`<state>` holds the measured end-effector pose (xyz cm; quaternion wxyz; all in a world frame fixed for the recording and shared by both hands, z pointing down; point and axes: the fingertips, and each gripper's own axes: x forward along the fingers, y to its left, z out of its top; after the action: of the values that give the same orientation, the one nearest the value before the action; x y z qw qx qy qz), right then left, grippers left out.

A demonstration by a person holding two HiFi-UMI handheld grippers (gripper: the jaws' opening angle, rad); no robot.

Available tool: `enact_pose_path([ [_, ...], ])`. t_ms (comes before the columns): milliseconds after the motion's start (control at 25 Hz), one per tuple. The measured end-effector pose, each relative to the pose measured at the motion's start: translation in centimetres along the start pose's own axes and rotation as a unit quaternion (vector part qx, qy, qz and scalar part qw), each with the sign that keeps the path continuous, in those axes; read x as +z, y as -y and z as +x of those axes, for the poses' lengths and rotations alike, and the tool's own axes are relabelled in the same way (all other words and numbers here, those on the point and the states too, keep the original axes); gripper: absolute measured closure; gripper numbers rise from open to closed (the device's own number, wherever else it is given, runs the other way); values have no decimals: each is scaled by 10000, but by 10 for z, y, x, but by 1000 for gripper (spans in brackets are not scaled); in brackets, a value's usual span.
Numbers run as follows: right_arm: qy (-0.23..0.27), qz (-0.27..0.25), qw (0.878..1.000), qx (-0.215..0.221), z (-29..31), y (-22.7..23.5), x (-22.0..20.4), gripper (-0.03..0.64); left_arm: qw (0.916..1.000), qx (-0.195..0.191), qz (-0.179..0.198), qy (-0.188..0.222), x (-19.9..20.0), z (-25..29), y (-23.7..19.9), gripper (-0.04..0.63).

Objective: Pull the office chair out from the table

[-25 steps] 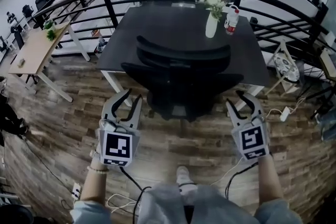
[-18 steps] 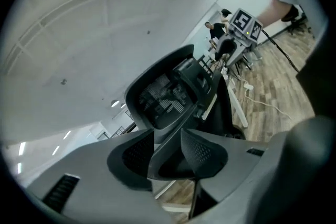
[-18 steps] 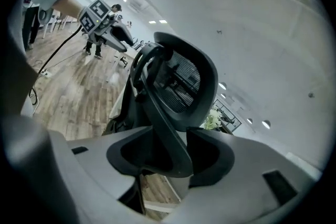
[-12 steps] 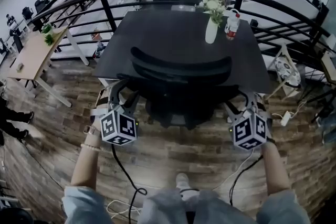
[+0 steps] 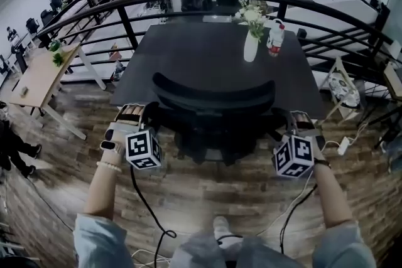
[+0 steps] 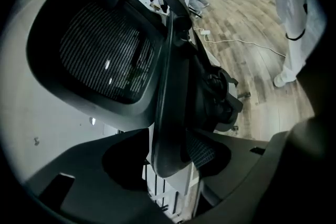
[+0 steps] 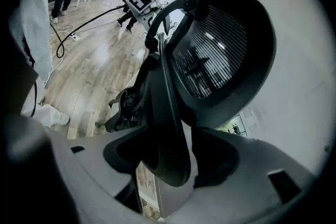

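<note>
A black mesh-back office chair [image 5: 213, 97] stands tucked against the dark table [image 5: 207, 41]. My left gripper [image 5: 141, 113] is rolled on its side at the chair's left armrest [image 6: 168, 113]. Its jaws are opening, and the armrest's end sits between them with gaps on both sides. My right gripper [image 5: 296, 119] is at the right armrest [image 7: 170, 128] in the same way, jaws opening around the armrest's end without pressing on it. Each gripper view shows the mesh backrest [image 6: 105, 60] [image 7: 220, 55] beyond the armrest.
A white vase of flowers [image 5: 251, 44] and a bottle [image 5: 274, 37] stand on the table's far side. A black railing [image 5: 125, 16] curves behind it. Cables [image 5: 141, 204] trail over the wood floor near the person's shoe [image 5: 221, 226]. A wooden desk [image 5: 38, 72] stands at left.
Both grippers have moved forward from the open floor to the chair's armrests and rolled onto their sides. Their jaws now straddle the armrest ends.
</note>
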<state>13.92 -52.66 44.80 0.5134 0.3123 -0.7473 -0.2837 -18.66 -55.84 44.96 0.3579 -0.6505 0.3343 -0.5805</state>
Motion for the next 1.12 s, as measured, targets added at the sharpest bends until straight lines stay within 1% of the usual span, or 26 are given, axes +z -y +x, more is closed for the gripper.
enact_pose_path([
  [160, -120, -141, 9997, 136, 9, -3, -4, 359, 9999, -102, 63, -106, -1, 11, 1, 373],
  [240, -155, -201, 9996, 151, 12, -4, -3, 359, 9999, -117, 3, -100, -1, 13, 2, 385],
  [320, -234, -377, 9990, 98, 14, -4, -3, 365, 9998, -141, -128, -93, 0, 12, 2, 387],
  [400, -352, -703, 9969, -52, 15, -4, -5, 385, 9998, -140, -123, -86, 0, 10, 3, 387],
  [480, -402, -891, 9951, -173, 16, -2, -6, 439, 9999, -130, 14, -102, 0, 9, 5, 393],
  [600, -429, -934, 9946, -150, 17, -2, -7, 443, 9994, -114, 181, -276, -5, 13, 6, 397],
  [720, -444, -935, 9945, -136, 16, -6, -5, 445, 9990, -151, 239, -353, -8, 12, 6, 399],
  [840, -437, -931, 9946, -131, 14, -7, -4, 445, 9991, -161, 203, -327, -6, 9, 7, 399],
  [1000, -446, -912, 9947, -154, 13, -6, -4, 445, 9988, -158, 177, -423, -8, 8, 7, 399],
  [1120, -463, -872, 9950, -154, 10, -9, -4, 445, 9991, -201, 76, -370, -5, 3, 12, 397],
])
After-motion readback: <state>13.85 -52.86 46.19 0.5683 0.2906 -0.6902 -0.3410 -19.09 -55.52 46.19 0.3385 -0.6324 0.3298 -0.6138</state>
